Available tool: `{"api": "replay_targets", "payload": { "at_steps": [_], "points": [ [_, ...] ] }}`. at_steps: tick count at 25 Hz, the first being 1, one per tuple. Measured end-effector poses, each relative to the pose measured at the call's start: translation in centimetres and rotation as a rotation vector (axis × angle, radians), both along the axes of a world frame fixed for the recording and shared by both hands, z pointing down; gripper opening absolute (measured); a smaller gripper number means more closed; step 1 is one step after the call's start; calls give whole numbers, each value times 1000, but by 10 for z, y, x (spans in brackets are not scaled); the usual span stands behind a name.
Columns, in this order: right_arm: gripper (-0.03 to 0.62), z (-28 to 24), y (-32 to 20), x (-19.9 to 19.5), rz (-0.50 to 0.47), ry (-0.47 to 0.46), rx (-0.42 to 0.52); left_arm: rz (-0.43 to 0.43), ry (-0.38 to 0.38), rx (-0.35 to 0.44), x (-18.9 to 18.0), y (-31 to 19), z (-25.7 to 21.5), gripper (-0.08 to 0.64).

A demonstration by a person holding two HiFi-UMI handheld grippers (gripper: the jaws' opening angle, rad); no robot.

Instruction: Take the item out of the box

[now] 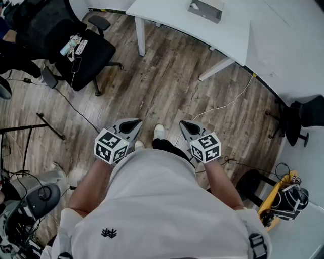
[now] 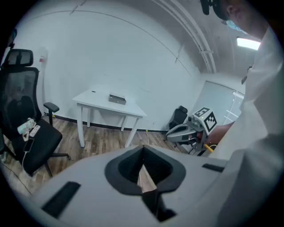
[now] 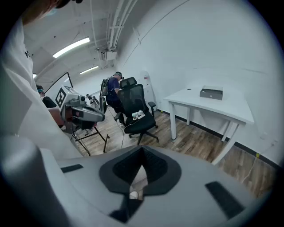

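Box [image 1: 206, 9], low and grey, sits on white table [image 1: 172, 20]; left gripper [image 1: 134, 124] and right gripper [image 1: 184, 124] closed, empty.

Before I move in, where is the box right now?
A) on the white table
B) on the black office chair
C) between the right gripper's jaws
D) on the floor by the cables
A: the head view shows the grey box lying on top of the white table, and both gripper views show it there too.
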State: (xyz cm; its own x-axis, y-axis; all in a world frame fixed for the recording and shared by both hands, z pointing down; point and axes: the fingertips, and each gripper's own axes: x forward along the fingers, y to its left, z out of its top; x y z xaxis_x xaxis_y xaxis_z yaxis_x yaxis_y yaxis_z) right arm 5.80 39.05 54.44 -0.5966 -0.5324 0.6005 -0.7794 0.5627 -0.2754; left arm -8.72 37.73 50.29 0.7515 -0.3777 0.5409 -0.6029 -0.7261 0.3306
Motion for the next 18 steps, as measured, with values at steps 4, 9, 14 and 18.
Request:
{"api": "replay_targets", "payload": {
  "at_steps": [4, 9, 14, 18],
  "points": [
    [6, -8, -24, 26, -5, -10, 14, 3, -6, 8, 28, -26, -6, 6],
    [6, 1, -50, 53, -18, -27, 1, -4, -16, 33, 58, -62, -20, 6],
    [9, 11, -72, 74, 14, -37, -24, 28, 15, 29, 89, -85, -23, 6],
    [11, 17, -109, 73, 55, -40, -31, 83, 25, 12, 89, -120, -9, 6]
  ]
}}
